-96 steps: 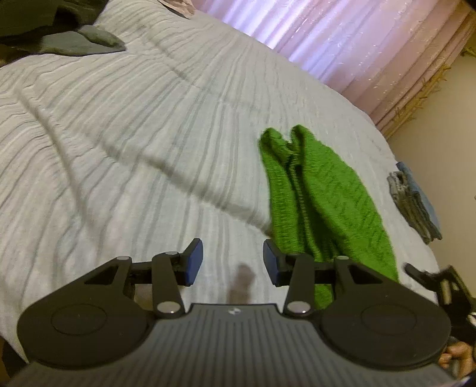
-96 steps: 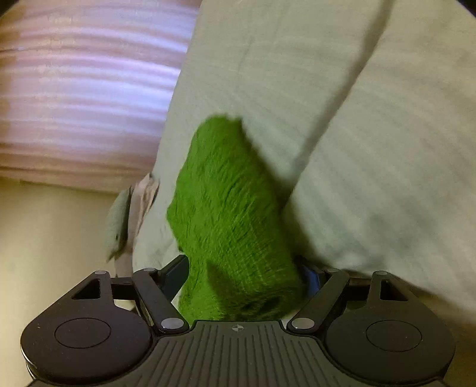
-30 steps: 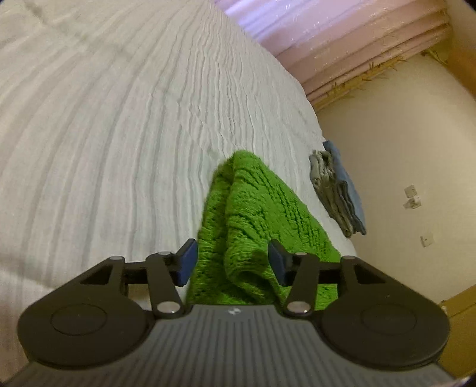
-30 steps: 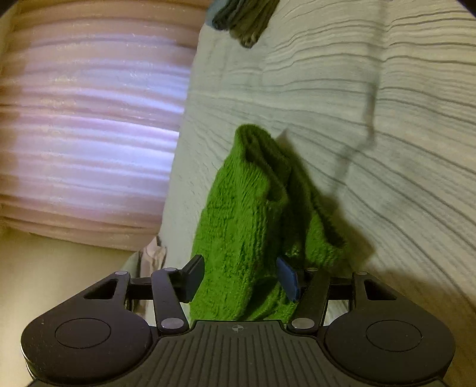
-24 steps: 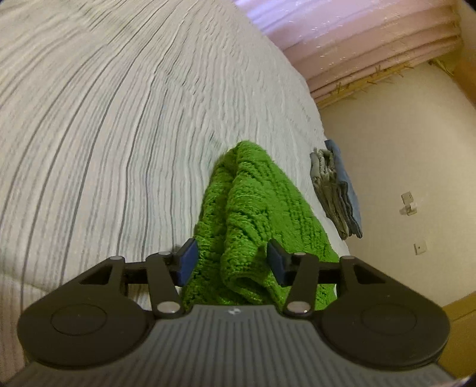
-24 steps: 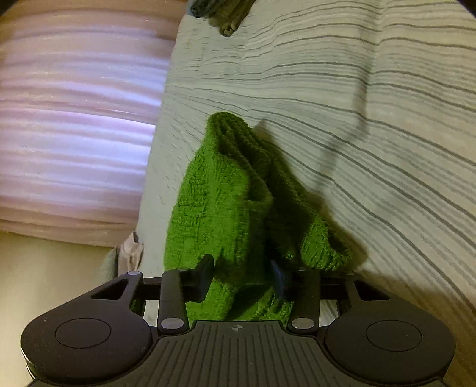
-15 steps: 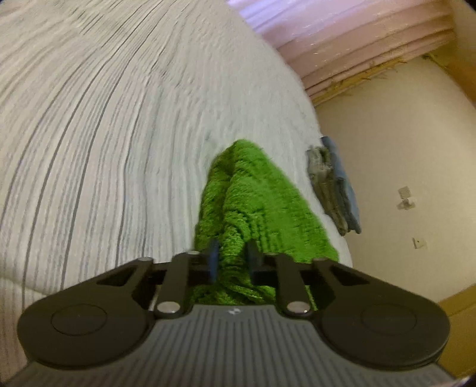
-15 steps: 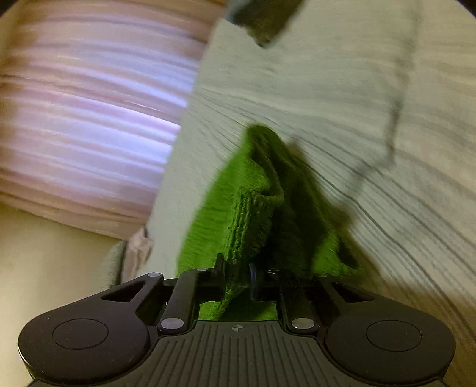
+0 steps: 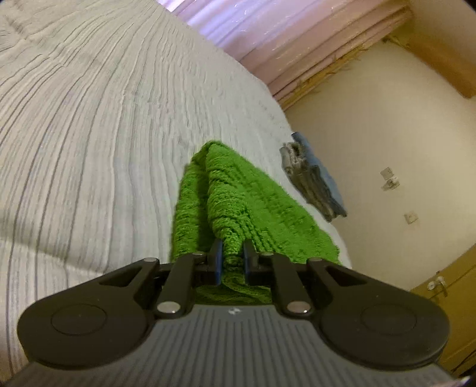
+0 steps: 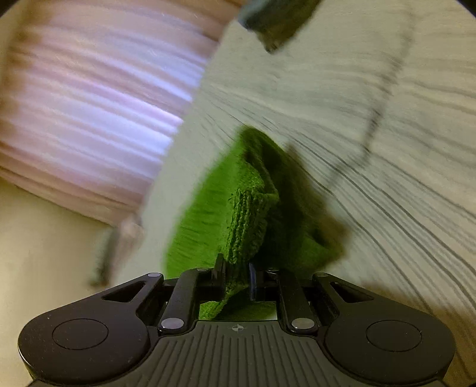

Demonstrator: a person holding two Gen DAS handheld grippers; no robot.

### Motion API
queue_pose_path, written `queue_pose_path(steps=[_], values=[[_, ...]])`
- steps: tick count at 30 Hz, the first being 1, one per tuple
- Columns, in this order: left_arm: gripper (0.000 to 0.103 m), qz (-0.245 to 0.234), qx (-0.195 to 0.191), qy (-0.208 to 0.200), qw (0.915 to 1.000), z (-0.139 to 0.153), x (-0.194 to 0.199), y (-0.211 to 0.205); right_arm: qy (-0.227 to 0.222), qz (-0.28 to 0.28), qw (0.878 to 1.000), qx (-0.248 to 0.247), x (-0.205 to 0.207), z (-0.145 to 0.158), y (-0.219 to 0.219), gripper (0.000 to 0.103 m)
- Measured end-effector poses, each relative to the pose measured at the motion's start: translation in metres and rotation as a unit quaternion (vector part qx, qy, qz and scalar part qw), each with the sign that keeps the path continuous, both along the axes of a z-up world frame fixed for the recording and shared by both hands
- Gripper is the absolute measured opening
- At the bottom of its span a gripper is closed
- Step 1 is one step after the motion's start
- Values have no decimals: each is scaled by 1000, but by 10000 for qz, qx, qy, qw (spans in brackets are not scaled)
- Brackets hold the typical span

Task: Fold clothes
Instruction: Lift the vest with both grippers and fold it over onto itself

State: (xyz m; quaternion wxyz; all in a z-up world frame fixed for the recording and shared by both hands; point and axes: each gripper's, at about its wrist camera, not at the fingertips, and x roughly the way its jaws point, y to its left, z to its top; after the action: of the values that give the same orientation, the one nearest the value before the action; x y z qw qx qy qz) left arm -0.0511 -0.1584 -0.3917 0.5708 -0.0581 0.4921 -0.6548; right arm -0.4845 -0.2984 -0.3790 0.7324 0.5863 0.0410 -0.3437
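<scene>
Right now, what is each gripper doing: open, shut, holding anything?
Left gripper: shut on a bunched edge of the green knit garment.
Right gripper: shut on another edge of the same garment.

A bedroom in a home.
A bed point(image 9: 89, 125) with a striped grey-white cover fills the view, pink curtains point(image 9: 267, 38) hang at the far side, and folded clothes point(image 9: 312, 181) sit near its right edge.

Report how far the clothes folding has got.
Done: a folded stack sits at the bed edge. In hand: left gripper and right gripper each pinch the green knit. Left: finishing its fold; a dark garment waits.
</scene>
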Motion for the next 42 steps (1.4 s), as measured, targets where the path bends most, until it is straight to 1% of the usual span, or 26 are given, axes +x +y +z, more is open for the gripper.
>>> queue_pose_path(steps=[2,3,4,5,6,8,9,11,12,14,18,20,21,22,24,25,26,27,28,30,32,34,37,38,41,42], values=[[11,42,179,-224,9996,-9,-4,0,177,-43,9998,22,1,-11,6,13],[11,40,179,-307,9994,-8,-7,0,68,-90,9999,-12,-1,-9,8,24],[11,39,180,-390,9991,-6,-9,0,-36,-138,9999,-47,-4,-7,10,40],[14,36,179,-465,9988,-5,-12,0,-25,-211,9997,-103,-7,-3,12,49],[14,31,177,-490,9986,-3,-14,-2,15,-318,9993,-183,-11,2,13,55],[15,31,215,-418,9989,-3,-12,-2,25,-474,9986,-243,-18,5,13,55],[15,55,221,-368,9991,-4,-11,-2,-2,-527,9984,-227,-22,4,12,54],[16,101,230,-279,9993,-6,-9,-1,-76,-531,9984,-189,-25,-1,11,15],[16,111,222,-286,9993,-7,-10,0,-96,-512,9985,-162,-24,-5,11,5],[15,117,218,-331,9991,-6,-11,-1,-84,-578,9978,-304,-24,-7,19,4],[14,136,216,-270,9993,-8,-9,-1,147,-674,9922,-1039,-19,15,49,3],[14,136,222,-288,9992,-10,-9,-2,661,-657,9910,-957,-12,9,48,3],[14,136,229,-299,9992,-11,-10,-2,785,-627,9922,-734,-10,0,43,3],[14,135,236,-311,9991,-12,-10,-3,740,-650,9935,-565,-8,-9,39,3],[14,125,246,-366,9989,-13,-12,-3,798,-582,9935,-568,-6,-8,37,4],[15,117,249,-404,9988,-12,-12,-3,862,-529,9930,-605,-5,-5,36,10],[16,104,254,-418,9987,-11,-12,-3,899,-525,9923,-668,-7,1,33,22],[16,85,280,-348,9990,-10,-10,-3,936,-522,9915,-732,-10,6,30,52],[17,66,307,-278,9991,-9,-8,-3,973,-518,9907,-795,-12,11,28,72],[20,37,356,-126,9993,-6,-3,-4,1047,-510,9889,-921,-18,22,23,71],[35,64,326,-130,9994,4,3,-8,1061,-538,9880,-988,-23,31,11,71],[37,119,258,-239,9993,14,10,-20,851,-553,9900,-977,-25,35,-9,71],[45,101,245,-193,9995,22,19,-51,533,-534,9941,-779,-15,33,-42,71],[46,107,288,-180,9994,23,21,-64,436,-534,9952,-697,-10,31,-52,71],[47,35,429,-107,9990,20,21,-101,216,-475,9976,-445,5,21,-72,71],[47,-13,521,-80,9986,16,19,-112,152,-468,9983,-326,9,15,-76,62]])
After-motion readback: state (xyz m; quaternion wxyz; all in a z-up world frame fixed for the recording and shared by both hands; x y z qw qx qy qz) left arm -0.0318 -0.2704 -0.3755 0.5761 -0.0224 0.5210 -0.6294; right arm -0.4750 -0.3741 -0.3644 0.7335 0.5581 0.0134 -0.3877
